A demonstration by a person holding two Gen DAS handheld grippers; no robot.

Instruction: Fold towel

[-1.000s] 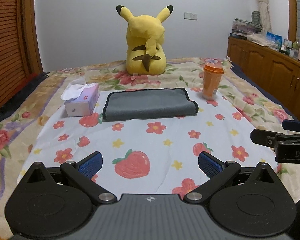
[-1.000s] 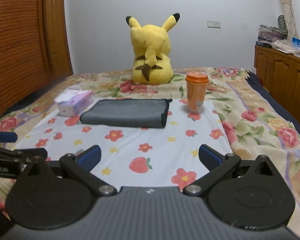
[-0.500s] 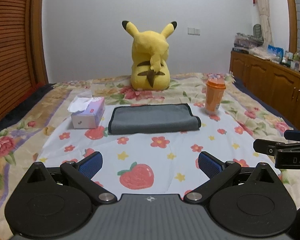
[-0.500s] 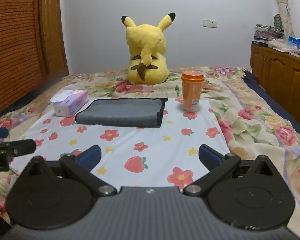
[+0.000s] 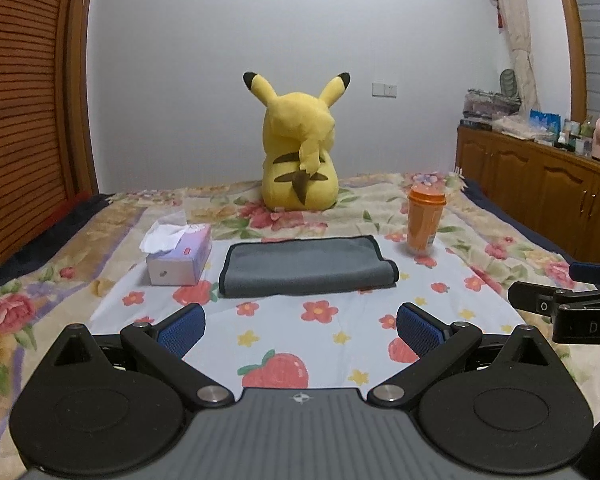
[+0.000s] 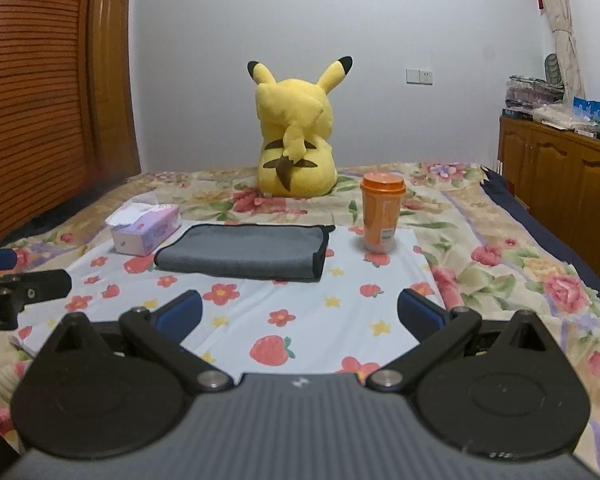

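Note:
A dark grey towel (image 5: 306, 267) lies folded flat on the white flower-print cloth (image 5: 324, 332) on the bed; it also shows in the right wrist view (image 6: 244, 253). My left gripper (image 5: 300, 330) is open and empty, held back from the towel above the cloth's near part. My right gripper (image 6: 300, 314) is open and empty, also short of the towel. Each gripper shows at the edge of the other's view: the right one (image 5: 568, 300) and the left one (image 6: 16, 284).
A yellow plush toy (image 5: 300, 152) sits behind the towel. A tissue box (image 5: 180, 258) stands left of the towel, an orange lidded cup (image 5: 425, 220) right of it. Wooden cabinets (image 5: 548, 192) line the right wall, a slatted wooden door (image 5: 24, 112) the left.
Both grippers have pulled back and tilted up, so the towel sits farther off and lower in both views. Both stayed open. The towel has not moved.

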